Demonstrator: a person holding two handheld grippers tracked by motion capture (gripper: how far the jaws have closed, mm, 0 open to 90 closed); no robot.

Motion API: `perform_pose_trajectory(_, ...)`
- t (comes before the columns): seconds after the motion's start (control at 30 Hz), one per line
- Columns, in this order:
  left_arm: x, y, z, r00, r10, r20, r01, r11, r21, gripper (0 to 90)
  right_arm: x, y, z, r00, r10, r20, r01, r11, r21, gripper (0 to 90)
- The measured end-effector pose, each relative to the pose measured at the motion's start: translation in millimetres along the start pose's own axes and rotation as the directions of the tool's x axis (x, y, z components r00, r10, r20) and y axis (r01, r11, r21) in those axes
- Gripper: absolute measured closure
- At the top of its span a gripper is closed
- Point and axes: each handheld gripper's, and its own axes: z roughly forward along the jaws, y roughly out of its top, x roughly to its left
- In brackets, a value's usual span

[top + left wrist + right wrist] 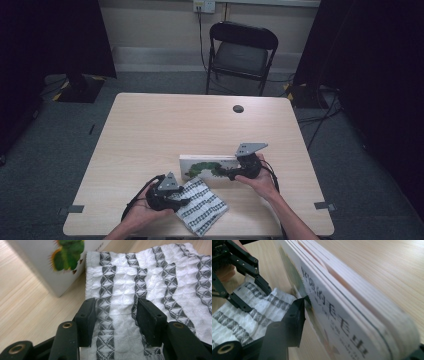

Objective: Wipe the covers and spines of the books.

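Two grippers are working near the table's front edge. Left gripper (167, 197), at about 7 o'clock on the table (150, 130), hovers low over the folded cloth (202, 206); in the left gripper view its jaws stand spread apart above the cloth (150, 277), one on each side of a grey woven stripe, nothing pinched between them. Likely lined up to press down or nip the fabric, judging by the straddle. Fingertips (86, 317) sit just over the weave; contact can't be confirmed.

Right gripper (240, 172), at about 5 o'clock, is on the board book (207, 166). In the right gripper view the book (352, 322) runs edge-on between the jaws, cover against the left jaw, thick pages toward the right; the far jaw is mostly hidden, so it reads as clamped on the book's right end but full closure can't be told for sure. The book looks tipped up on its long edge, probably to lift or reposition it.

Cloth touches the book's near-left corner, lying at its 7 o'clock; the left gripper (242, 277) shows beyond, over the cloth (254, 310).

Further out: a round cable hole (238, 108) at 12 o'clock, and a black folding chair (240, 55) behind the table.
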Motion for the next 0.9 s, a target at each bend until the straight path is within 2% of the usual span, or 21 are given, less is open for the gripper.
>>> perform_pose_trajectory(0.07,3.3,-2.9,-3.0,0.9999,-0.009,0.005,0.009,1.0,-0.002,50.1,0.1,0.0,0.1,1.0,-0.001,0.001,0.001,1.0,0.001,47.1)
perform_pose_trajectory(0.2,9.0,-9.0,-8.1,0.9995,0.03,0.003,-0.03,0.9995,-0.007,50.2,-0.1,-0.2,0.3,1.0,-0.002,0.001,0.002,1.0,0.001,46.9)
perform_pose_trajectory(0.23,9.7,-10.0,-8.8,0.9999,0.014,0.004,-0.014,0.9998,-0.015,50.2,0.0,-0.2,0.2,1.0,-0.001,0.002,0.001,1.0,0.003,46.9)
perform_pose_trajectory(0.27,11.7,-10.3,-10.8,0.9997,0.023,-0.001,-0.023,0.9997,0.0,50.3,0.0,-0.3,0.3,1.0,-0.002,0.002,0.002,1.0,0.001,46.9)
perform_pose_trajectory(0.37,15.7,-13.7,-14.0,0.9998,0.018,-0.006,-0.018,0.9998,-0.004,50.5,-0.2,-0.5,0.4,1.0,-0.001,0.003,0.001,1.0,0.0,46.8)
perform_pose_trajectory(0.47,20.8,-18.1,-18.5,0.9997,-0.003,-0.024,0.003,0.9999,-0.011,50.9,-0.5,-0.6,0.3,1.0,-0.002,0.002,0.002,1.0,0.0,46.9)
perform_pose_trajectory(0.53,25.5,-22.4,-23.3,0.9995,0.007,-0.03,-0.007,0.9999,-0.008,51.2,-0.8,-0.7,0.2,1.0,0.0,0.001,0.0,1.0,0.002,47.0)
perform_pose_trajectory(0.67,36.2,-32.3,-34.7,0.9973,-0.029,-0.068,0.029,0.9996,-0.007,51.2,-1.3,-0.9,0.4,1.0,0.0,0.003,0.0,1.0,0.0,47.1)
perform_pose_trajectory(0.73,41.5,-35.7,-38.6,0.9934,-0.063,-0.096,0.062,0.998,-0.014,51.2,-1.5,-0.9,0.5,1.0,0.001,0.004,-0.001,1.0,0.0,47.0)
perform_pose_trajectory(0.9,57.6,-39.3,-46.3,0.9864,-0.092,-0.137,0.093,0.9956,0.006,51.2,-1.6,-0.8,0.5,1.0,0.002,0.004,-0.002,1.0,0.0,47.0)
